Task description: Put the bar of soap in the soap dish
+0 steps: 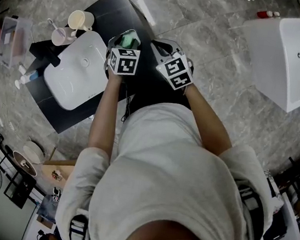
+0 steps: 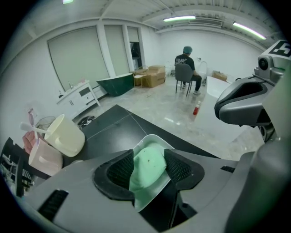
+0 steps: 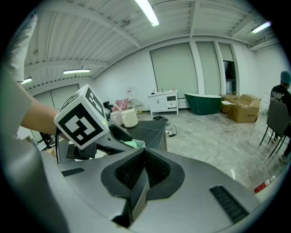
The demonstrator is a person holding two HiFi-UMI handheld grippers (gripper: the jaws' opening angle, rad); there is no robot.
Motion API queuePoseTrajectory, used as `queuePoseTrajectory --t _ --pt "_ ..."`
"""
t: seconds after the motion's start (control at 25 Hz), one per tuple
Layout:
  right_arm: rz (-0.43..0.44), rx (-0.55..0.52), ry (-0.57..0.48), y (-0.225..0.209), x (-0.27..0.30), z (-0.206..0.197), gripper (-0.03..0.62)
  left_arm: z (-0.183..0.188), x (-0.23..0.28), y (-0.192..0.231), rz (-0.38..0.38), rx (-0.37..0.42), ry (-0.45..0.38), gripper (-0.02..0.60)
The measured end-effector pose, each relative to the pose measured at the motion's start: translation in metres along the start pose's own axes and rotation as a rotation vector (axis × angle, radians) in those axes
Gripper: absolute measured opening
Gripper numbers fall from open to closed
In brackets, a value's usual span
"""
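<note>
Left gripper is held with jaws spread wide on either side of the green bar of soap, which is laid in the white soap dish on the dark counter, seemingly to be left there, while the right gripper is held closed, empty.

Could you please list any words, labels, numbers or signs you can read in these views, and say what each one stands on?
No words or numbers are legible in any view.
Left marker cube and right marker cube: black-and-white square patterns only, no letters.
Seated person's dark top: pale print, too blurred to read.
Dark item on the floor: pale print, too small to read.
</note>
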State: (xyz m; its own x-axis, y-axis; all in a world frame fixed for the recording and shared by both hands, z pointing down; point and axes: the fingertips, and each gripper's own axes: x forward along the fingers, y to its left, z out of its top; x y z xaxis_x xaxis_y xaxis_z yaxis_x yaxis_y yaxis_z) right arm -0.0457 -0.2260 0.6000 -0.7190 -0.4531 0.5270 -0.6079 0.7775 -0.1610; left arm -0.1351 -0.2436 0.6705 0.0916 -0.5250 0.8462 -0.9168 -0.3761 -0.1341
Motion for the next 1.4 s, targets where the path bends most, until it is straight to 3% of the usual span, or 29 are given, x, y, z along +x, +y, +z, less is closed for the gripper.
queuePoseTrajectory --t 0.52,1.08,1.4 --pt "0.029 -0.017 0.006 0.002 0.002 0.002 -0.006 0.006 -0.009 0.002 0.004 -0.055 -0.018 0.218" --pt "0.176 -0.1 0.027 0.036 0.028 0.013 -0.006 -0.037 -0.042 0.015 0.047 -0.302 -0.046 0.217" --pt "0.22 -0.156 0.048 0.055 0.039 0.015 -0.006 -0.058 -0.064 0.026 0.07 -0.443 -0.106 0.215"
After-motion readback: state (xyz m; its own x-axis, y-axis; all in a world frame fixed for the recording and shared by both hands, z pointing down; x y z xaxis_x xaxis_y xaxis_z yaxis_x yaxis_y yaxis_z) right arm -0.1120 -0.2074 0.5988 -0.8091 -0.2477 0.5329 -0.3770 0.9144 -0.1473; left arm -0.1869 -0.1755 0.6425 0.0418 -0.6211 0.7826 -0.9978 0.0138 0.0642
